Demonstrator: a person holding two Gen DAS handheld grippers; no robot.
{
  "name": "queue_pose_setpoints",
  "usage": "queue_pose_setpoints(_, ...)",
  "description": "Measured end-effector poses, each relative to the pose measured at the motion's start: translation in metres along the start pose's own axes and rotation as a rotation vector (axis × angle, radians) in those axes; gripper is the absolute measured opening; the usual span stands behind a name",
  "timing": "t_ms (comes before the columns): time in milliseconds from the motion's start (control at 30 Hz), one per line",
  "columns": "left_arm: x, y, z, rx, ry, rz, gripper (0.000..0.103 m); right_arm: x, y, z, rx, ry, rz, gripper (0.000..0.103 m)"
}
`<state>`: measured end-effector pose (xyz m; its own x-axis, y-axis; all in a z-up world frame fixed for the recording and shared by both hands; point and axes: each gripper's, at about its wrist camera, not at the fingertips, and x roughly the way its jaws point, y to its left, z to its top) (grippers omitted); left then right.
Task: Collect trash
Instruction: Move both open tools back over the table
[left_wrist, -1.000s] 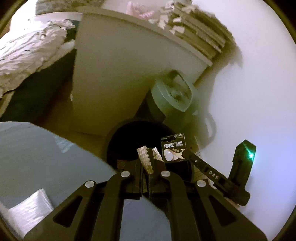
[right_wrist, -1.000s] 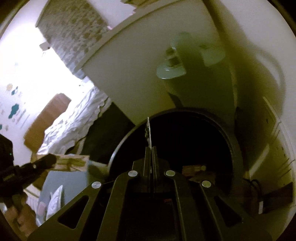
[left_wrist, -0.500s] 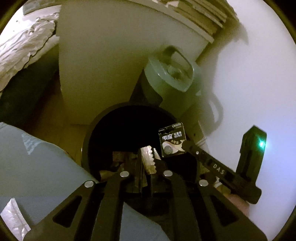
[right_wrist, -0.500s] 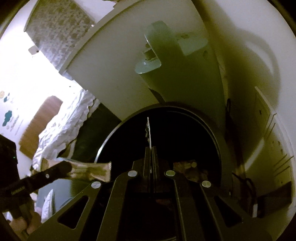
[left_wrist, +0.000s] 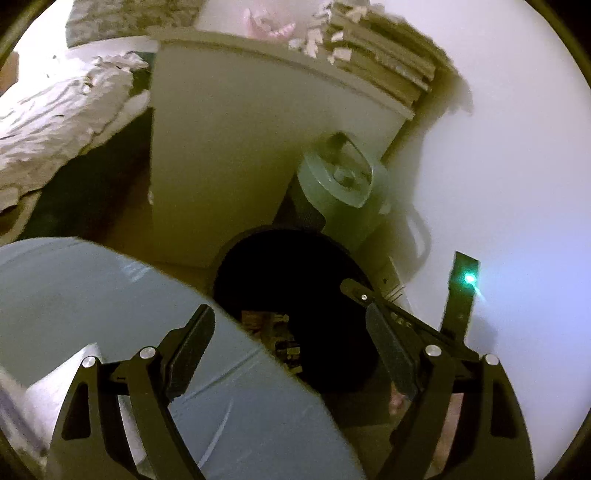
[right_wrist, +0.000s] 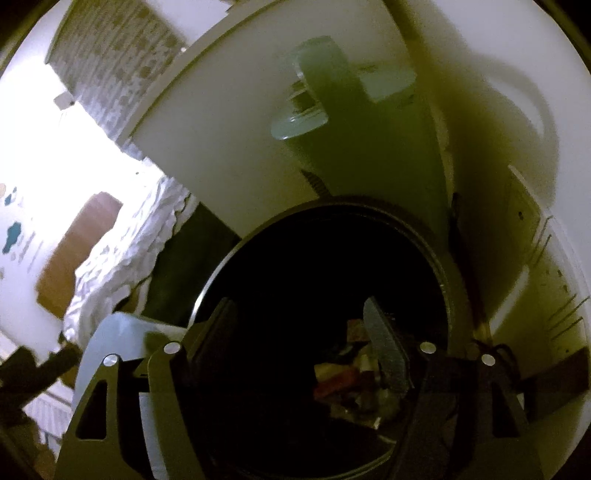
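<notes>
Far left: a rumpled white bed (left_wrist: 55, 122), with a pale grey-blue surface (left_wrist: 92, 295) in the near foreground, what it is unclear. Left gripper (left_wrist: 291, 332) hangs over that surface's edge and the near rim of the black trash bin (left_wrist: 314, 266); its fingers (left_wrist: 188, 347) have just been opening and now stand wide apart with nothing between them. Centre: the bin sits on the floor against a white cabinet (left_wrist: 221, 166), a grey-green lidded canister (left_wrist: 343, 184) just behind it; bits of trash (right_wrist: 351, 376) lie at the bottom of the bin, dim but visible. Right gripper (right_wrist: 299, 332) points down into the bin's mouth; its fingers (right_wrist: 384, 350) have likewise just been opening, are spread wide, and hold nothing. Far right: plain white wall (left_wrist: 498, 147), and a green indicator light (left_wrist: 470, 277) glows on the right-hand rig. Judgement: this is the drop step, both pieces apparently released into the bin. Next move calls for drawing both grippers up and clear of the rim, then turning away to look for more litter; whether any remains elsewhere cannot be told from here.
</notes>
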<state>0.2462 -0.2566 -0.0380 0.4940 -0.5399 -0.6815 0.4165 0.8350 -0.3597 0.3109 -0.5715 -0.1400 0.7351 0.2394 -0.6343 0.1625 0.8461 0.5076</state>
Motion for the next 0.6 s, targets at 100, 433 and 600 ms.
queue_pose_setpoints(100,-0.03,0.012,-0.014,-0.017,-0.02,0.03,0.084,0.0,0.014,-0.005,-0.048,0.004,0.002,0.072)
queue_pose_setpoints(433,-0.135,0.102,-0.071,-0.033,-0.067,0.278,0.083,-0.025,0.085,-0.038,-0.252,-0.012,0.133,0.072)
queue_pose_setpoints(600,-0.162,0.159,-0.098,-0.048,-0.02,0.406,0.074,-0.028,0.149,-0.066,-0.389,0.114,0.257,0.072)
